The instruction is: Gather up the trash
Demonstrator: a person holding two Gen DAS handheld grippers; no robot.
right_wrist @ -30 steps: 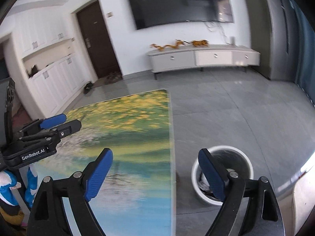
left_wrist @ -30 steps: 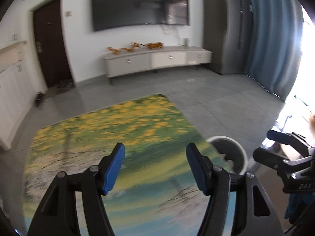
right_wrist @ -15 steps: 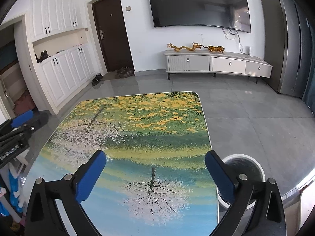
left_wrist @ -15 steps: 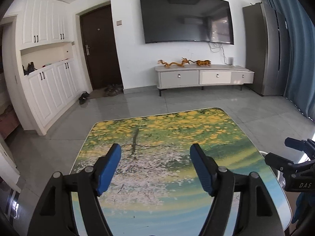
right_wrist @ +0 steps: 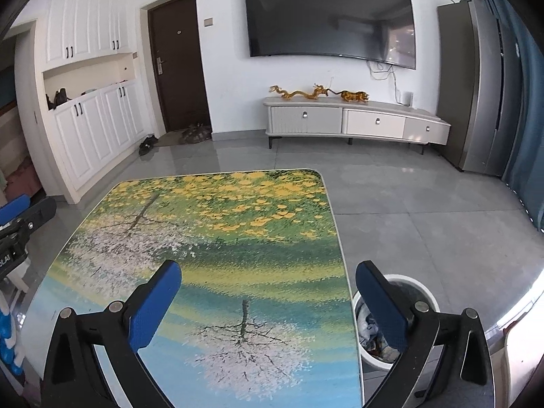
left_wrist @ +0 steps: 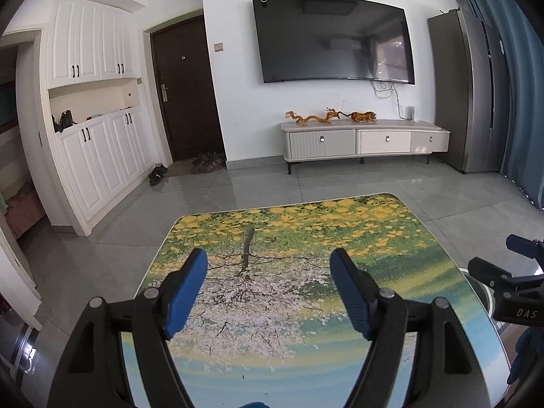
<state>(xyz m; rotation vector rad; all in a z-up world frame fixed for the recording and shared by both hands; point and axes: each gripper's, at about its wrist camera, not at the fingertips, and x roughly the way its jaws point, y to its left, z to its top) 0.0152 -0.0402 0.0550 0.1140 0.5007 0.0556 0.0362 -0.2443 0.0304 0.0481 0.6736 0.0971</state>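
Observation:
My left gripper (left_wrist: 268, 273) is open and empty, held above a table (left_wrist: 340, 224) printed with a tree and yellow blossoms. My right gripper (right_wrist: 268, 284) is open and empty above the same table (right_wrist: 238, 204), near its right edge. A white round trash bin (right_wrist: 413, 284) stands on the floor right of the table, with crumpled trash (right_wrist: 369, 326) inside; my right finger hides part of it. In the left wrist view the right gripper (left_wrist: 503, 272) shows at the right edge. In the right wrist view the left gripper (right_wrist: 20, 214) shows at the left edge.
A wall TV (left_wrist: 333, 40) hangs above a low white cabinet (left_wrist: 363, 139). A dark door (left_wrist: 183, 95) and white cupboards (left_wrist: 95, 108) stand to the left, shoes (left_wrist: 207, 163) on the grey floor. A grey fridge (right_wrist: 476, 85) and blue curtain (left_wrist: 523, 102) stand right.
Both wrist views have swung from pointing right toward the bin to facing straight over the table. The bin has slid from centre toward the right edge. Both grippers stay open.

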